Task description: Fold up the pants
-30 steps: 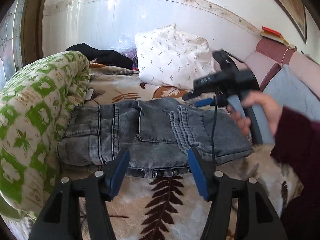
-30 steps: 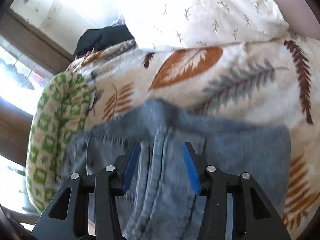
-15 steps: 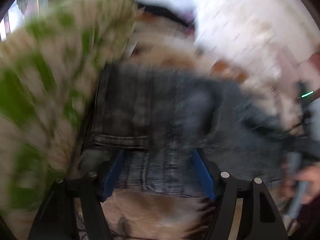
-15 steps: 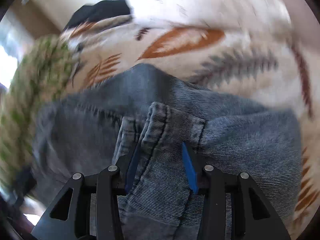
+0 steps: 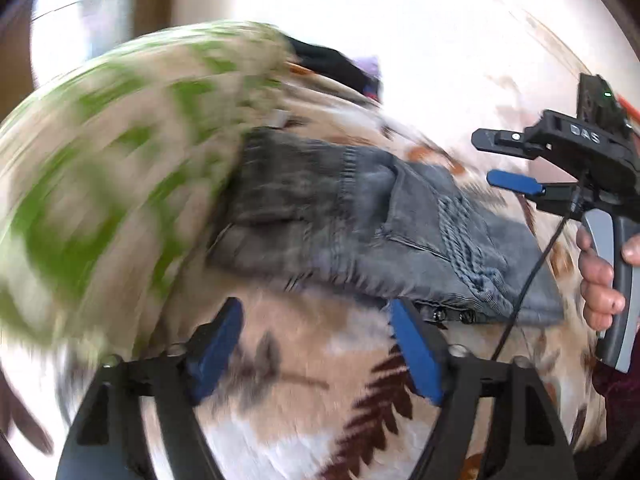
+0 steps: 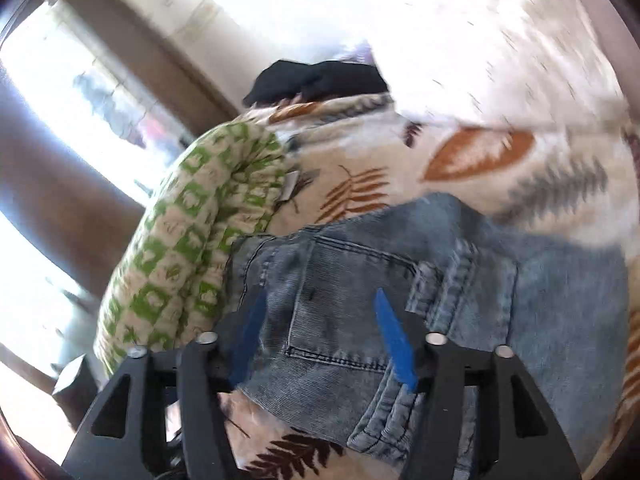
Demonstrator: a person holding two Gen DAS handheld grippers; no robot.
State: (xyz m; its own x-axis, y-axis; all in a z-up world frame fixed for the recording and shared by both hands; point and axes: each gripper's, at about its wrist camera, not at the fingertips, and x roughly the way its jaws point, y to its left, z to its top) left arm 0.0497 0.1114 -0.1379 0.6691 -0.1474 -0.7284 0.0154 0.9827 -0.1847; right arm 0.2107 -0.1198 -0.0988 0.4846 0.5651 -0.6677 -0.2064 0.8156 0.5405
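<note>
folded pants (image 5: 384, 232), right gripper (image 5: 516, 160) seen only from left wrist

Folded grey jeans (image 5: 360, 232) sit on a leaf-print blanket (image 5: 320, 392), butted up against a blurry green-and-cream rolled quilt (image 5: 100, 200) on the left. The left gripper (image 5: 316, 352) hangs just short of the jeans' near edge, blue pads spread wide with nothing between them. Off to the right, a hand (image 5: 600, 276) holds the right gripper (image 5: 500, 160) above the jeans, jaws apart too.
</note>
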